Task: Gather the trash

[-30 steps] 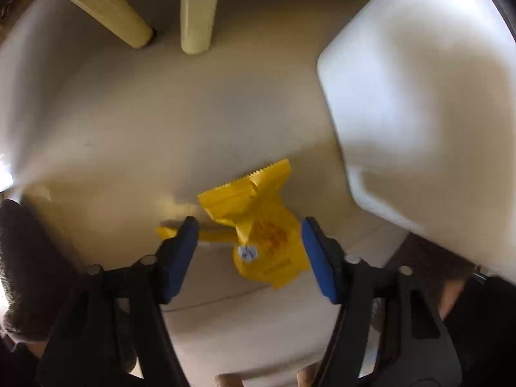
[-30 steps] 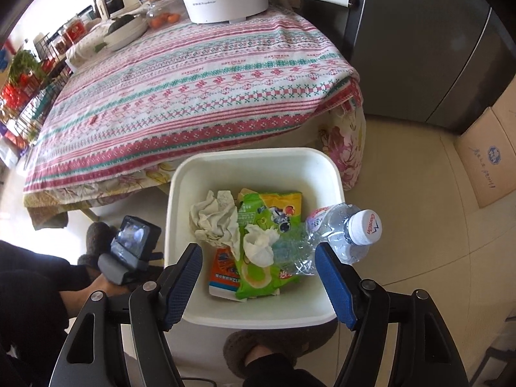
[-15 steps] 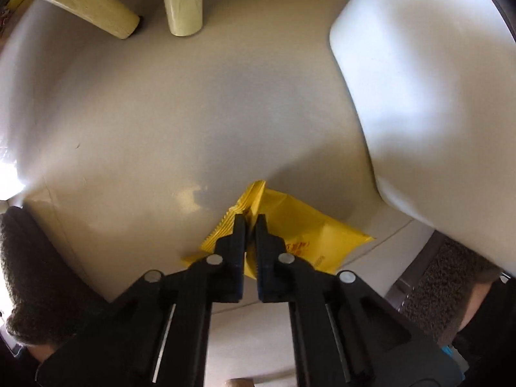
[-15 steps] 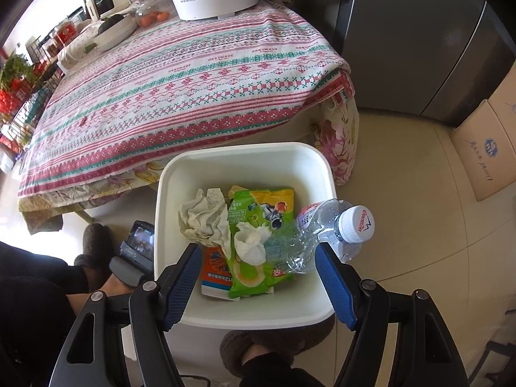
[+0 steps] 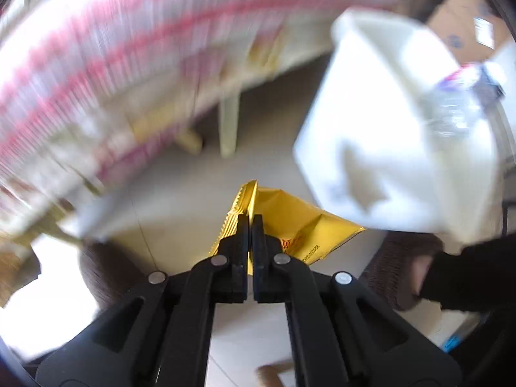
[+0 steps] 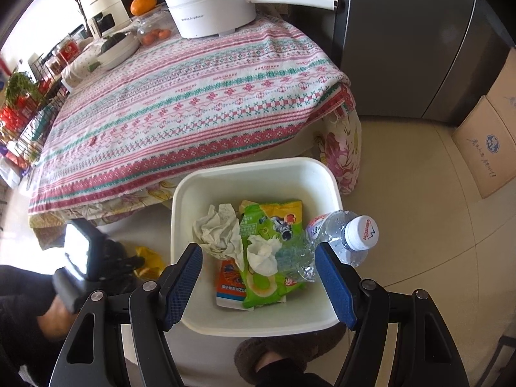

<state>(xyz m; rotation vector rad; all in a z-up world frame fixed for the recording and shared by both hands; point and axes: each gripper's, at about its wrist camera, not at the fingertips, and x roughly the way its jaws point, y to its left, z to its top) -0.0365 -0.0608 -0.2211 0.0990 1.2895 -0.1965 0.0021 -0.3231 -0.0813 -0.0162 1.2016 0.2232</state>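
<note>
The left gripper (image 5: 250, 222) is closed on a yellow snack wrapper (image 5: 290, 222), holding it above the floor beside the white trash bin (image 6: 254, 174). The right gripper (image 6: 258, 277) is wide open over the bin, which holds a plastic bottle (image 6: 338, 235) and crumpled tissues (image 6: 219, 229).

- Table under a striped pink, green and white tablecloth (image 6: 193, 103).
- White electric pot (image 6: 209, 9) with a long handle stands at its far end.
- Beside it: 1 orange (image 6: 143, 4), a white appliance (image 6: 100, 9).
- Dark fridge (image 6: 403, 42) behind.
- Cardboard box (image 6: 483, 148) on the beige floor (image 6: 419, 209).
</note>
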